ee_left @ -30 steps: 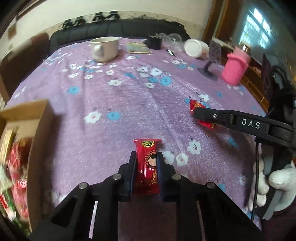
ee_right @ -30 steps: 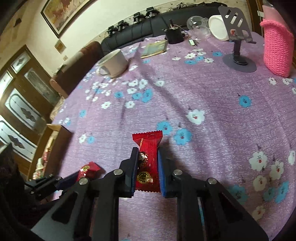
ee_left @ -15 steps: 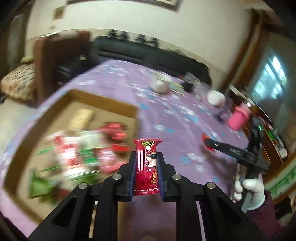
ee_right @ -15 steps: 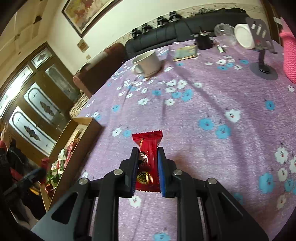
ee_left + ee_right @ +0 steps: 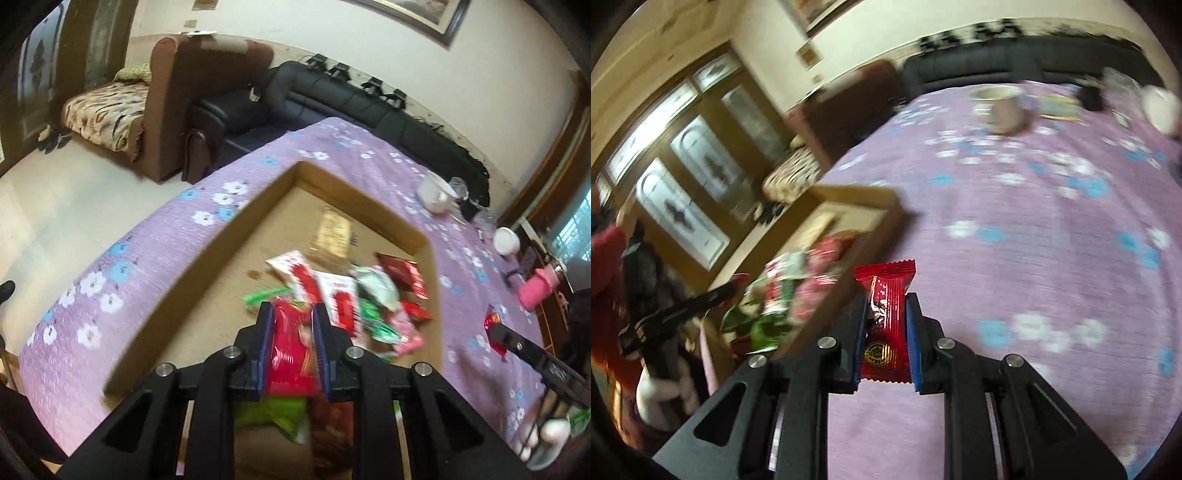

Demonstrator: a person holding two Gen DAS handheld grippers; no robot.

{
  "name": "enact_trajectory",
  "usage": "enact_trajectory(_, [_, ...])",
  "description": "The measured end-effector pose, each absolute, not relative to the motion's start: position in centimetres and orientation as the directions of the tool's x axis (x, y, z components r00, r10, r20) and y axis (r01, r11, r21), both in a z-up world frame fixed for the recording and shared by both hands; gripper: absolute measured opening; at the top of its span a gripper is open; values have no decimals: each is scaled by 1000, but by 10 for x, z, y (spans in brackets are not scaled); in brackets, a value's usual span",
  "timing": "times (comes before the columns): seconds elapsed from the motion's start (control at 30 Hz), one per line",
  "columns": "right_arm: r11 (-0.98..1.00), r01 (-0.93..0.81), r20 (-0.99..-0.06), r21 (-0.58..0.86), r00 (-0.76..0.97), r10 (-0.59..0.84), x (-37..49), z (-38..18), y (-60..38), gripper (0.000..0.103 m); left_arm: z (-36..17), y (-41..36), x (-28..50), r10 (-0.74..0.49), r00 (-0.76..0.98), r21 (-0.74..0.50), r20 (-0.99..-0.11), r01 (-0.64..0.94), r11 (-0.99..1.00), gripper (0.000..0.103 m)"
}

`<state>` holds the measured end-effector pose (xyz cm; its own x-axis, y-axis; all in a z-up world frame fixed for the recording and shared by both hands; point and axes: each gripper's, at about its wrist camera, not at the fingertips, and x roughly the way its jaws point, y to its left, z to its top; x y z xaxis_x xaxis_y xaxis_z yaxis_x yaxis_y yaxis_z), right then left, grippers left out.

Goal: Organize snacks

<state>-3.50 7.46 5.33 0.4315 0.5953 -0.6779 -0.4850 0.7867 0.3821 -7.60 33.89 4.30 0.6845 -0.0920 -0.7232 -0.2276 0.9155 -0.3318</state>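
My left gripper point(image 5: 292, 314) is shut on a red snack packet point(image 5: 291, 347) and holds it above the open cardboard box point(image 5: 236, 229), which holds several red, green and white snack packets point(image 5: 347, 295). My right gripper point(image 5: 886, 302) is shut on a second red snack packet point(image 5: 886, 314), above the purple cloth just right of the box's edge point(image 5: 871, 236). The right gripper also shows at the right of the left wrist view point(image 5: 496, 330), and the left gripper at the left of the right wrist view point(image 5: 731, 290).
A purple flowered tablecloth point(image 5: 1034, 236) covers the table. A white mug point(image 5: 999, 109), a white cup point(image 5: 506, 240) and a pink knitted holder point(image 5: 537, 293) stand at the far side. A black sofa point(image 5: 369, 107) and a brown armchair point(image 5: 177, 96) stand beyond.
My left gripper has swung left with its packet from over the cloth to over the box. My right gripper has moved left with its packet, close to the box's edge.
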Motion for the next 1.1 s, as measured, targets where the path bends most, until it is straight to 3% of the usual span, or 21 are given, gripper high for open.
enact_trajectory(0.07, [769,-520,-688,372,401,604,-35,54,105,22,38,348,-76,-88,682,-344,-726,-249,905,41])
enact_trajectory(0.13, [759,-545,-700,356,383,603,-34,54,130,22,39,353,-83,-104,688,-372,-718,-254,893,43])
enact_trajectory(0.2, [744,-574,-712,344,358,605,-34,50,157,22,46,352,-95,-121,707,-392,-697,-235,889,54])
enact_trajectory(0.4, [745,-621,-773,242,341,535,-37,26,215,22,71,351,-132,-111,779,-434,-618,-220,874,69])
enact_trajectory(0.53, [732,-642,-743,226,372,556,-50,33,213,29,80,346,-141,-112,793,-437,-599,-207,876,73])
enact_trajectory(0.6, [737,-631,-719,241,394,573,-54,42,197,49,81,341,-141,-119,793,-440,-597,-200,875,74])
enact_trajectory(0.67, [745,-618,-686,250,430,587,-60,55,177,54,81,335,-137,-134,790,-448,-599,-191,874,74])
enact_trajectory(0.87, [810,-531,-657,249,521,544,-60,69,101,64,81,300,-134,-194,768,-452,-610,-137,881,78])
enact_trajectory(1.1, [924,-331,-708,192,606,364,-61,52,-15,64,87,202,-120,-280,718,-342,-637,62,937,79])
